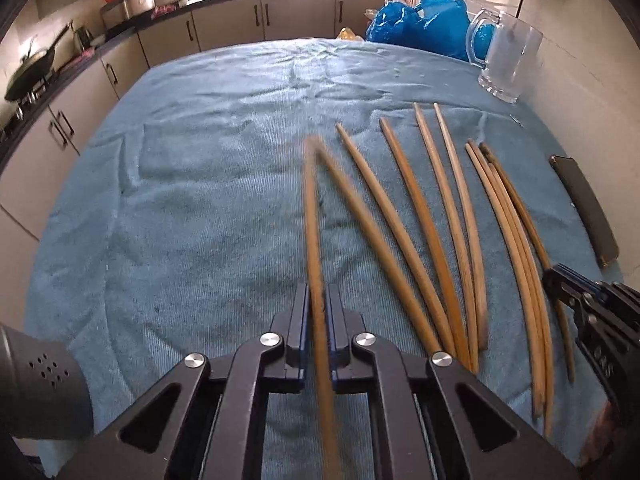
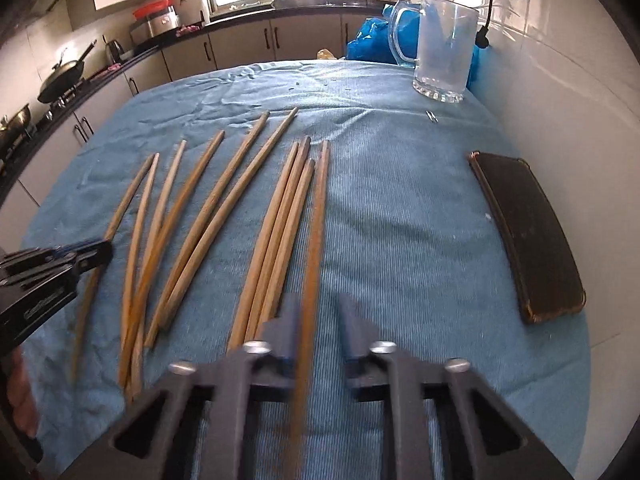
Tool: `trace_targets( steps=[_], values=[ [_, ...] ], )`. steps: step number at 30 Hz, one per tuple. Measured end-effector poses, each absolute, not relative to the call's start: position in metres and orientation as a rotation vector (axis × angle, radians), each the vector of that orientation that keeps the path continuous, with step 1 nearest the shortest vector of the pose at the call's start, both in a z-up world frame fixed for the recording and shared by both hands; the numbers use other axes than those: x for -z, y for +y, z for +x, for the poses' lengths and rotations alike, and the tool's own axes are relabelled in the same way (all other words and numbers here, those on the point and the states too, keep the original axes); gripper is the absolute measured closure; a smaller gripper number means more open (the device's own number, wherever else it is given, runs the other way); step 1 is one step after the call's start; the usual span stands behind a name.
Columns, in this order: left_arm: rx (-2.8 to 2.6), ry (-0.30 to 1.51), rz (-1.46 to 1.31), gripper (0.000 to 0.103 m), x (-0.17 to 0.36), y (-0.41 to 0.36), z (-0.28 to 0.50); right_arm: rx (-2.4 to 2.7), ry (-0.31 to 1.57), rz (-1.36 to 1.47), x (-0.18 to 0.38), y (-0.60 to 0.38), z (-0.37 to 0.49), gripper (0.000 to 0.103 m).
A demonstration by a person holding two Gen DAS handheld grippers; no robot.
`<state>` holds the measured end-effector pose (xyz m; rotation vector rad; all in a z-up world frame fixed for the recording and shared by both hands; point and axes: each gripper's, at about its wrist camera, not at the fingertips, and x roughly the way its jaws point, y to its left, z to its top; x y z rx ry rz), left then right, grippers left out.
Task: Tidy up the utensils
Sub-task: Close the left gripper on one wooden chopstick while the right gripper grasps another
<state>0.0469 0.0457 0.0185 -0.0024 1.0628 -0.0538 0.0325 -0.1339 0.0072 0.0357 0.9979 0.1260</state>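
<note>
Several wooden chopsticks (image 1: 424, 216) lie fanned out on a blue towel (image 1: 200, 200). My left gripper (image 1: 319, 300) is shut on one chopstick (image 1: 314, 224), which points away along the fingers and is blurred. It also shows at the left of the right wrist view (image 2: 94, 250). My right gripper (image 2: 318, 308) is open, with a chopstick (image 2: 314, 240) lying between its fingers beside a close bundle of three (image 2: 280, 216). The right gripper shows at the right edge of the left wrist view (image 1: 560, 284).
A clear glass mug (image 2: 444, 48) stands at the far right of the table by a blue plastic bag (image 2: 372, 44). A dark phone case (image 2: 524, 232) lies on the towel near the white tiled wall. Kitchen counters run behind and left.
</note>
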Motion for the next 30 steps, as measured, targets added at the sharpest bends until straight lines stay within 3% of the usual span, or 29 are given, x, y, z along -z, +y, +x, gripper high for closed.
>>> trace_targets(
  steps=[11, 14, 15, 17, 19, 30],
  values=[
    [0.205, 1.183, -0.122, 0.096, -0.019, 0.080, -0.042, -0.185, 1.133, 0.192, -0.009, -0.190, -0.059, 0.095],
    [0.254, 1.225, -0.116, 0.096, -0.020, 0.079, -0.055, -0.218, 1.164, 0.198, -0.008, -0.196, -0.069, 0.081],
    [0.256, 1.221, -0.105, 0.095, -0.022, 0.077, -0.054, -0.216, 1.162, 0.182, -0.009, -0.196, -0.068, 0.076],
    [0.228, 1.203, -0.080, 0.088, -0.027, 0.073, -0.047, -0.184, 1.154, 0.140, -0.012, -0.195, -0.059, 0.074],
    [0.226, 1.191, -0.077, 0.074, -0.029, 0.069, -0.037, -0.179, 1.154, 0.115, -0.013, -0.192, -0.044, 0.074],
    [0.168, 1.248, -0.013, 0.074, -0.021, 0.059, 0.025, -0.141, 1.240, -0.010, -0.008, -0.161, 0.040, 0.074]
  ],
)
